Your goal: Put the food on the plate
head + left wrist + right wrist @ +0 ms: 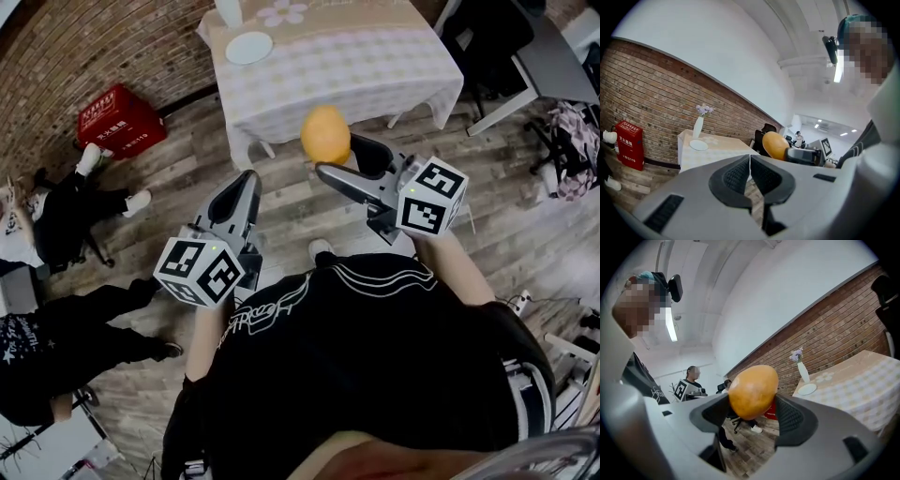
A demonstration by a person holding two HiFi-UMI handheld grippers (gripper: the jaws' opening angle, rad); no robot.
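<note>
An orange, egg-shaped piece of food is held in the air by my right gripper, whose jaws are shut on it above the wooden floor, short of the table. A small white plate lies on the far left part of the checked tablecloth, next to a white vase. The plate also shows in the right gripper view, far off to the right. My left gripper is shut and empty, held lower and to the left; its view shows the plate and the food.
A red box stands by the brick wall at the left. People in dark clothes sit on the floor at the left. A dark chair and a grey desk stand right of the table.
</note>
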